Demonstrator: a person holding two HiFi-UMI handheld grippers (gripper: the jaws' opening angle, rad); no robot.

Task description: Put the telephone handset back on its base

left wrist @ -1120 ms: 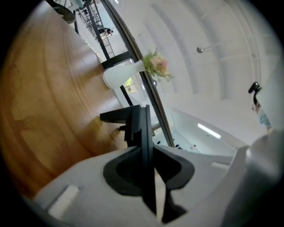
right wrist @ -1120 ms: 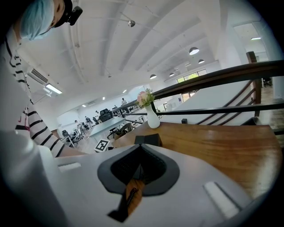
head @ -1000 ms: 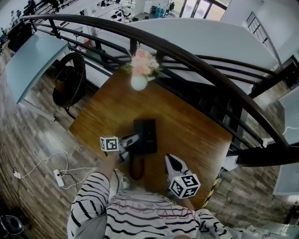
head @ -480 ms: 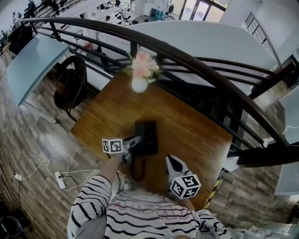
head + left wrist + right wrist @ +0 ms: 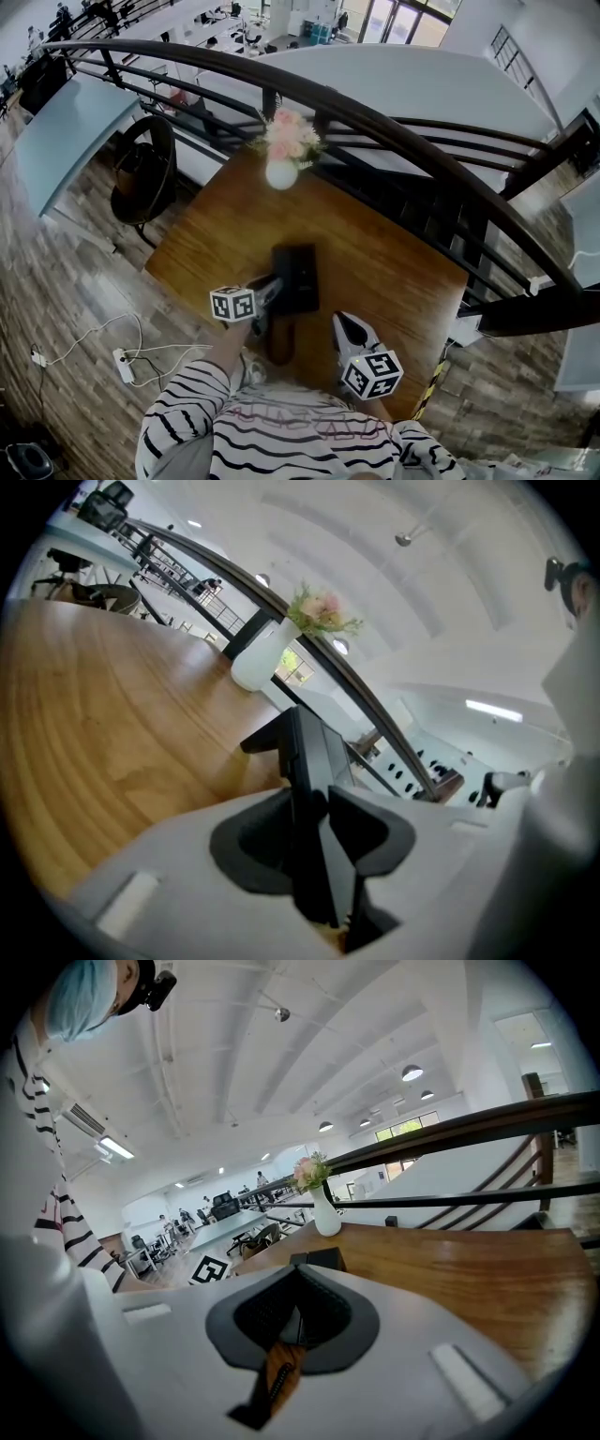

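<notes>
The black telephone base (image 5: 305, 277) sits mid-table, and the black handset (image 5: 282, 272) lies along its left side. My left gripper (image 5: 270, 286) reaches in from the left. In the left gripper view, the handset (image 5: 314, 789) runs as a dark bar between that gripper's (image 5: 319, 832) pads (image 5: 258, 841). The jaws have just been opening and now stand wide around it. The dark phone cord (image 5: 278, 339) loops toward the table's near edge. My right gripper (image 5: 340, 322) hovers right of the cord, shut and empty; its own view shows the pads (image 5: 295, 1312) meeting, with the phone (image 5: 321, 1260) beyond.
A white vase of pink flowers (image 5: 280, 169) stands at the far edge of the wooden table (image 5: 384, 262). A dark curved railing (image 5: 412, 141) runs behind it. A black chair (image 5: 141, 169) stands to the left. A power strip with cables (image 5: 120, 358) lies on the floor.
My left gripper has rolled and drawn slightly back toward the person; its marker cube sits lower in the head view. The right gripper has stayed put.
</notes>
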